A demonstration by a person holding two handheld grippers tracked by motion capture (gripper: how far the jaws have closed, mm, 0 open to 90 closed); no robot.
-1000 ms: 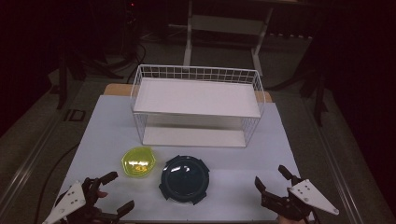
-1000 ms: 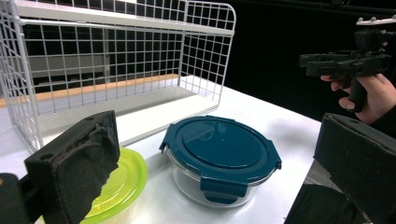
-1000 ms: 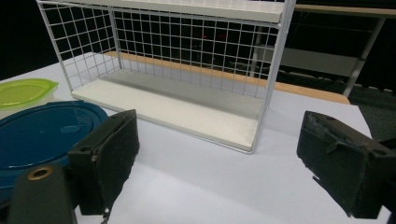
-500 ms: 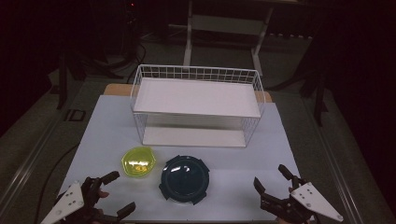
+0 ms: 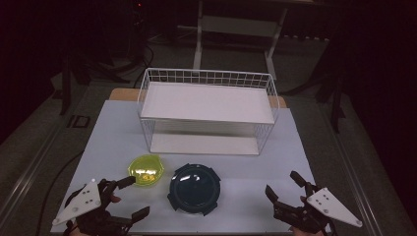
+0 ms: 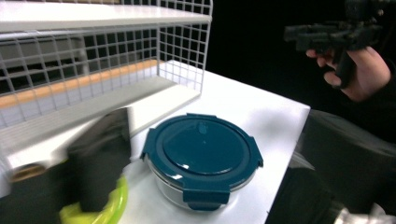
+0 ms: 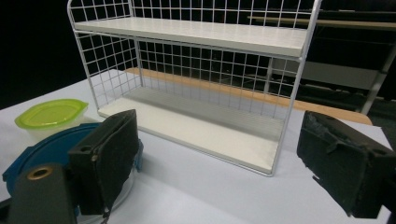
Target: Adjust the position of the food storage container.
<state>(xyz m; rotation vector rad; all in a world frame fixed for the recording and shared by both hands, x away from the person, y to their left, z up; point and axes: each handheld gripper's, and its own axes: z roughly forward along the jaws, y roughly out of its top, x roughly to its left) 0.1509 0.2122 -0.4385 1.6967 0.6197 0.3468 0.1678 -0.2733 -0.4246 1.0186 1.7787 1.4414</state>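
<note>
A round glass container with a dark blue clip lid [image 5: 194,188] [image 6: 201,151] [image 7: 46,149] sits near the front middle of the white table. Just left of it and a little further back is a small container with a yellow-green lid [image 5: 146,170] [image 7: 51,114]. My left gripper [image 5: 134,197] is open at the front left, its jaws pointing toward both containers and touching neither. At the front right, my right gripper [image 5: 283,186] [image 7: 224,154] is open with nothing between its jaws. The left gripper view shows it held in a hand [image 6: 345,35].
A white two-tier wire rack [image 5: 206,110] [image 7: 196,70] [image 6: 93,51] stands across the back half of the table, both shelves bare. The table's front edge [image 5: 236,231] runs just below the grippers. The surroundings are dark floor with metal frame legs [image 5: 199,34] behind.
The right gripper has drifted slightly to the right. The left gripper and both containers have stayed where they were.
</note>
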